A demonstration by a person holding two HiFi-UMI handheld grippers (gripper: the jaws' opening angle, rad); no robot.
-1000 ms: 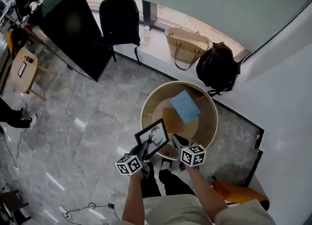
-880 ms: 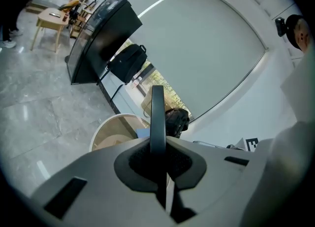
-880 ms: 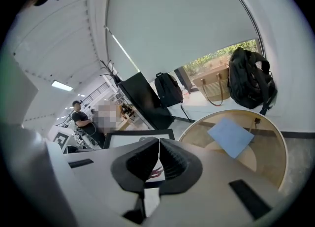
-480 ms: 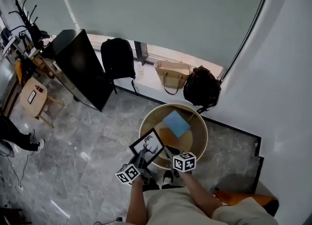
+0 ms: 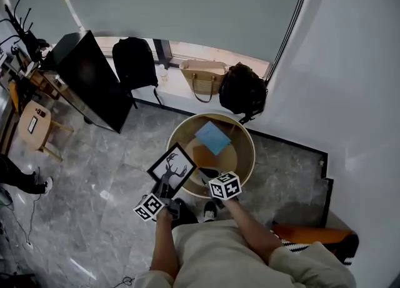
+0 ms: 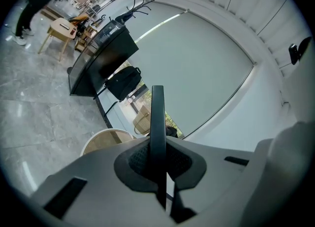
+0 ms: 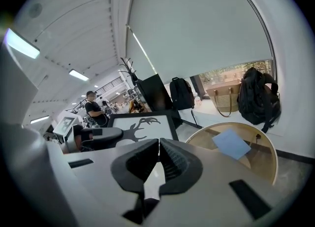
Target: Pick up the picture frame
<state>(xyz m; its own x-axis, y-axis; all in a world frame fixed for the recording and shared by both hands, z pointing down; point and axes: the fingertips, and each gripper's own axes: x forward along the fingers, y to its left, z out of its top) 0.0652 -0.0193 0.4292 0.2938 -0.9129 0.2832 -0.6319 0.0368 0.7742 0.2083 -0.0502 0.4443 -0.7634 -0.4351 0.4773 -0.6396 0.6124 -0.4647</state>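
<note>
While the left claw [image 6: 158, 158] pinches the picture frame [image 5: 172, 169] above the tabletop's [image 5: 244, 150] left edge, pickup appears complete; right claw [image 7: 158, 154] pressed together, empty.

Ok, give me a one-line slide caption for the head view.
Left gripper grips the deer-print picture frame by its edge beside the round wooden table; right gripper shut and empty.

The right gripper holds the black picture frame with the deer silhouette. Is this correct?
No, the left gripper holds the black picture frame with the deer silhouette; the left gripper view shows its edge clamped between the jaws. The right gripper is shut, empty.
</note>
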